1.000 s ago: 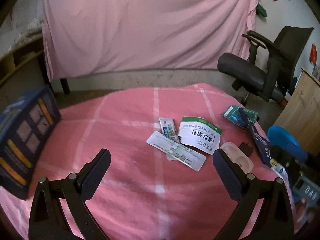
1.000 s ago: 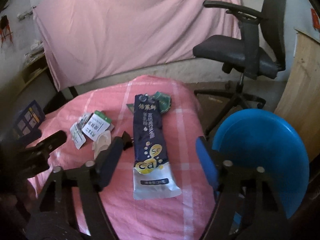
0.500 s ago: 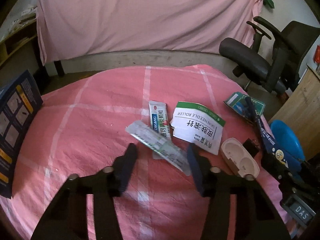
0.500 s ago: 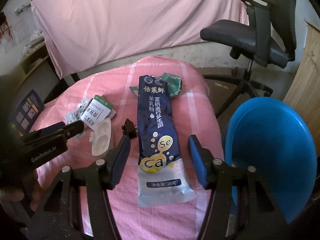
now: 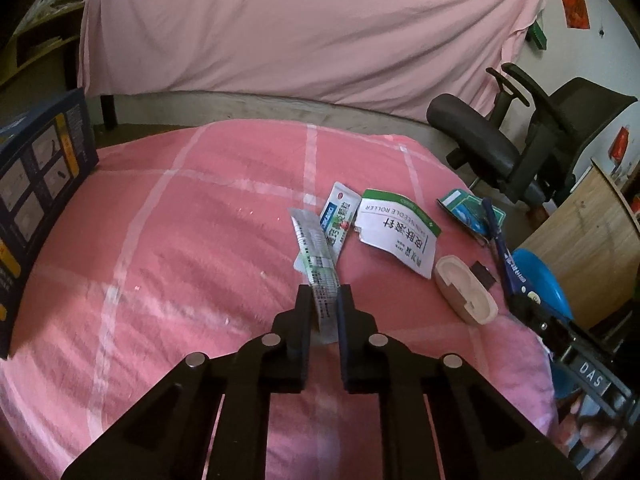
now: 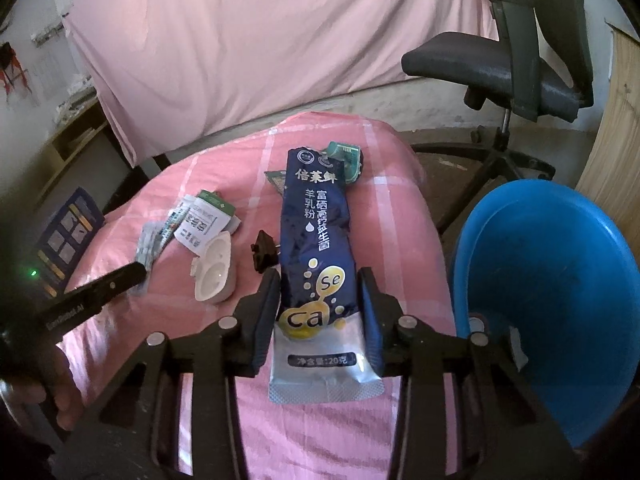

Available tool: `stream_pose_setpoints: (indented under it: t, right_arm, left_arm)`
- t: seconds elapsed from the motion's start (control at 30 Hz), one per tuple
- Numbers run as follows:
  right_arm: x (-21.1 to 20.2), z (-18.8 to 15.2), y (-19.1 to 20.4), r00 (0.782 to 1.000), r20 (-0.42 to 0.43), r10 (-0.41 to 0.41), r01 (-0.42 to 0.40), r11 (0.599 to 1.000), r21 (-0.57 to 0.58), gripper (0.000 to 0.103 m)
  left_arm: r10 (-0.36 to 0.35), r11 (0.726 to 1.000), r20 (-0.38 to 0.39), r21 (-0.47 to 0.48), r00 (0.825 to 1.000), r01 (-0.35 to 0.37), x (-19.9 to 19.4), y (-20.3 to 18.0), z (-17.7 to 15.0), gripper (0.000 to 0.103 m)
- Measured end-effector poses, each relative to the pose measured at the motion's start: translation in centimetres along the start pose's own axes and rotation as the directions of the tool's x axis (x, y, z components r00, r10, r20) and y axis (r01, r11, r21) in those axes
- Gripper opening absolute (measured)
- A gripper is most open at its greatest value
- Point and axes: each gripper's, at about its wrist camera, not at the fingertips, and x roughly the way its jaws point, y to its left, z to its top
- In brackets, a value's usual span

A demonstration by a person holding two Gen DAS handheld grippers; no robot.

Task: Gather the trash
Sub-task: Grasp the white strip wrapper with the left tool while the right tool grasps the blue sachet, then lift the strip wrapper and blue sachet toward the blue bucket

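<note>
Five wrappers (image 5: 396, 236), one tray (image 5: 466, 294), one basin (image 6: 552, 300).
</note>
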Motion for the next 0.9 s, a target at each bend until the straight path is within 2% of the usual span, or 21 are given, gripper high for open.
stream_pose_setpoints:
  t: [0.2, 0.33, 0.5, 0.7, 0.9]
  right_arm:
    - [-0.8, -0.4, -0.6, 0.999, 0.019, 0.051, -0.052, 0.998, 0.026, 0.062]
    - [-1.9, -0.7, -0.8, 0.993, 0.063, 0.095, -0.097, 0.995, 0.027, 0.061]
    - [-3.4, -1.0, -0.5, 0.979, 0.145, 0.144, -0.147, 0.989, 0.007, 0.061]
    - [-6.2, -1.3, -0.6, 0.941, 0.293, 0.171, -0.171, 0.985, -0.025, 0.061]
    - [-9.4, -1.8, -0.6, 0.892, 0.438, 0.110, -0.085, 0.994, -0.075, 0.061]
  left_arm:
    - [-0.041, 0.999, 0.025, 0.001, 0.999, 0.041, -1.7, -0.1, -1.1, 0.005]
    - [-0.076, 0.995, 0.091, 0.066, 0.993, 0.070, -3.4, -1.0, -2.5, 0.001]
    - [-0.072, 0.989, 0.176, 0.143, 0.982, 0.047, -5.4, -2.2, -3.3, 0.001]
    - [-0.076, 0.974, 0.277, 0.225, 0.958, 0.012, -7.3, -4.3, -4.2, 0.001]
    - [-0.134, 0.961, 0.351, 0.275, 0.927, 0.035, -8.7, -6.7, -3.6, 0.001]
